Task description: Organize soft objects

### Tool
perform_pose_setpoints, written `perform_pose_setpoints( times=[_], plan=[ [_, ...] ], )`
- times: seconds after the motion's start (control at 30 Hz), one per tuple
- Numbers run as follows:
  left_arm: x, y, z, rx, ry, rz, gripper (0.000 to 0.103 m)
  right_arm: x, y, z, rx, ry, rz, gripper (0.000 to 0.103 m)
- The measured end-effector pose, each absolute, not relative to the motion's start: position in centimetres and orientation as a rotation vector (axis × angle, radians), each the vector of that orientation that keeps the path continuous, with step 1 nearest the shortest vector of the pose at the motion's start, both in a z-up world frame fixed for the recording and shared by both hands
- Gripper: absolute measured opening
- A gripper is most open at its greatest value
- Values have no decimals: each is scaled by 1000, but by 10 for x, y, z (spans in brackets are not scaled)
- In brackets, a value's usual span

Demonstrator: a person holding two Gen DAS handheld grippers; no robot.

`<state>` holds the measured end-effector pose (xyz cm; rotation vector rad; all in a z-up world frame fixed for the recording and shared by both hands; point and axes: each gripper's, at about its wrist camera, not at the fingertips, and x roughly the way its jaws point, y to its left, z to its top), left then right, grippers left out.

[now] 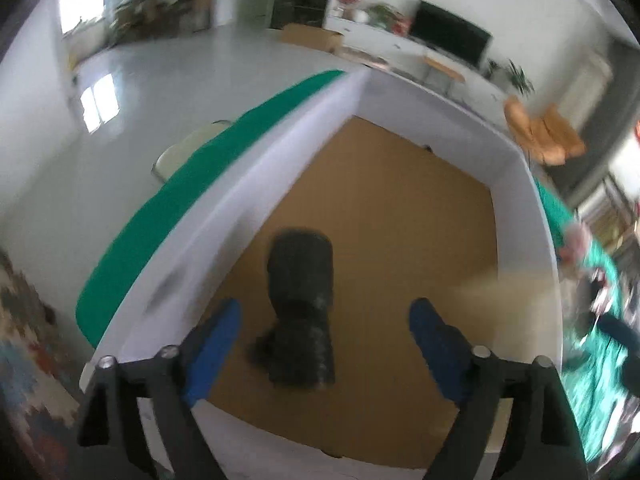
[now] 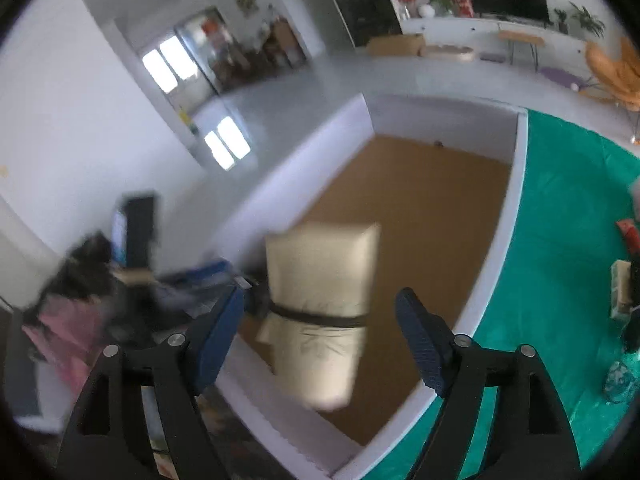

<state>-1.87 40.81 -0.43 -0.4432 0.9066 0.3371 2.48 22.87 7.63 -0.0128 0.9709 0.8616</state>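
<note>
A white-walled box (image 1: 516, 184) with a brown cardboard floor sits on a green cloth (image 1: 168, 208). In the left wrist view a black soft bundle (image 1: 302, 304) is below and between the spread fingers of my left gripper (image 1: 324, 336), blurred, apart from both pads. In the right wrist view a beige folded cloth bound by a dark band (image 2: 320, 304) is between the spread fingers of my right gripper (image 2: 320, 332), over the box (image 2: 516, 200), touching neither pad. Both grippers are open.
The green cloth (image 2: 560, 280) carries several small items at the right edge (image 2: 622, 288). A person in pink (image 2: 72, 320) is at the left, blurred. An orange chair (image 1: 540, 136), a TV and a sideboard stand behind.
</note>
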Motion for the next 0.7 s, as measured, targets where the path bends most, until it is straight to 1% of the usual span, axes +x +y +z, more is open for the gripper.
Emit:
perform_pose_setpoints(
  times=[0.1,0.2,0.33,0.5,0.53,0.57,0.6,0.7],
  plan=[
    [-28,404,-1,-468,855,342,88,17,206,72,-49,890,801,81],
    [-30,387,5,-492,807,295,88,25,152,60,-48,825,678,81],
    [-26,334,22,-458,770,137,88,30,76,32,-70,754,455,81],
    [-11,222,40,-362,779,-147,88,36,-37,-28,-13,805,149,81],
    [-9,192,40,-334,794,-224,90,37,-59,-35,6,826,114,81],
    [-6,164,37,-305,813,-290,94,41,-84,-49,27,853,61,81],
    [-5,146,35,-287,824,-327,95,40,-99,-55,36,865,26,81],
    [7,81,7,-221,904,-410,96,45,-146,-68,55,904,-74,81]
  ],
)
